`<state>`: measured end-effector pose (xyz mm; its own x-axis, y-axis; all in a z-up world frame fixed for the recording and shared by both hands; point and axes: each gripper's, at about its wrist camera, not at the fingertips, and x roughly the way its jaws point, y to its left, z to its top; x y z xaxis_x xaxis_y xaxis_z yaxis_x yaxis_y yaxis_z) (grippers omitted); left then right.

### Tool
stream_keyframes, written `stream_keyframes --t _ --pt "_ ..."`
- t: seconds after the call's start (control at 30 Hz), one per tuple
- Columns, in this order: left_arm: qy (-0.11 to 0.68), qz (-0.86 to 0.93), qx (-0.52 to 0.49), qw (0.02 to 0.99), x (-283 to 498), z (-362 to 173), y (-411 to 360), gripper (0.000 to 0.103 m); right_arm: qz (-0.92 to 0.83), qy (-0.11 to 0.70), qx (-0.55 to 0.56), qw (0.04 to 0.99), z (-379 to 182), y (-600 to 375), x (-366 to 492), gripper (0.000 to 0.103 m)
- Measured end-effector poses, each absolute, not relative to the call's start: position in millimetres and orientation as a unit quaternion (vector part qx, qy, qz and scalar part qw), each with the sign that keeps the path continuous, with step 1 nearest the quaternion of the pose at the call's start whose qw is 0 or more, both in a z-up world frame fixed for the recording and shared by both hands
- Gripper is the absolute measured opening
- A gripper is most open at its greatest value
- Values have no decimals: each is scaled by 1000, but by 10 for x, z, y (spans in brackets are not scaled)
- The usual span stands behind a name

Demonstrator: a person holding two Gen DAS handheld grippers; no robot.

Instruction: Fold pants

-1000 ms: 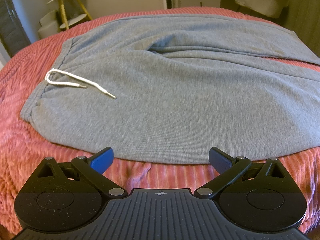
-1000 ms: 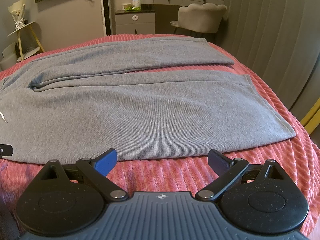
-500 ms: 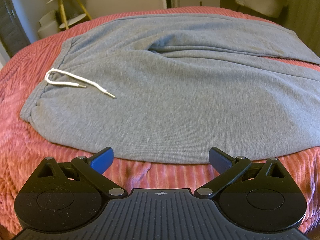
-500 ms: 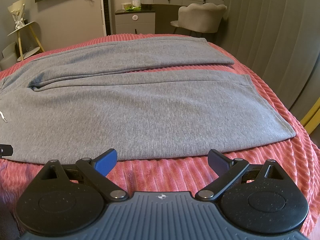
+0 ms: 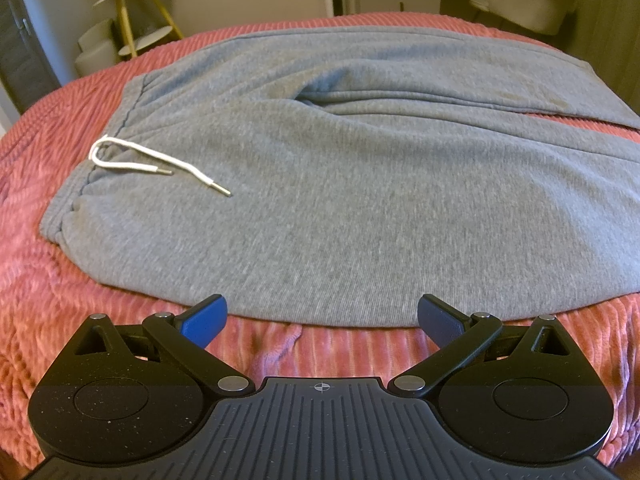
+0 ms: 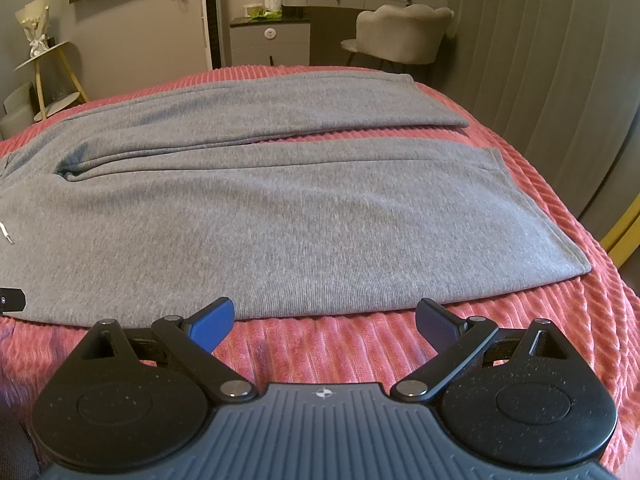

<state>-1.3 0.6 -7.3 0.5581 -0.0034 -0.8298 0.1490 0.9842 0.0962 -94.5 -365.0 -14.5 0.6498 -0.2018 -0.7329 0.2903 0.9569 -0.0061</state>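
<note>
- On the bed's pink ribbed cover [image 5: 40, 280] lie the grey pants [image 5: 340, 200], spread flat with the waistband to the left and both legs running off to the right.
- Knit fabric looks soft and mostly smooth, with a few creases gathered at the crotch where the legs part.
- Far leg lies slightly apart from the near one, a strip of pink cover showing between them.
- Left gripper [image 5: 320, 316] hovers just short of the near edge of the pants, its fingers [image 5: 204, 318] spread wide and gripping nothing.
- Right gripper [image 6: 324, 318] sits likewise before the near leg's edge, fingers [image 6: 212, 320] released and apart, not touching the cloth.
- Only the left view shows the whole waistband and the white drawstring [image 5: 152, 162] looped on it, both metal-tipped ends lying loose on the fabric.
- Only the right view shows both leg hems [image 6: 540, 216] near the bed's right side, plus a grey chair [image 6: 400, 32] and a dresser beyond.
</note>
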Motion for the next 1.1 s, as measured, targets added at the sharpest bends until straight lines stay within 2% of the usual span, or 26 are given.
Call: stream_keyframes --t 0.9,1.1 --pt "478 -43 71 874 32 -41 43 103 -119 389 75 910 -90 -3689 -946 97" --pt "480 -42 68 874 69 -61 49 103 -98 373 123 914 -82 -3800 -955 97"
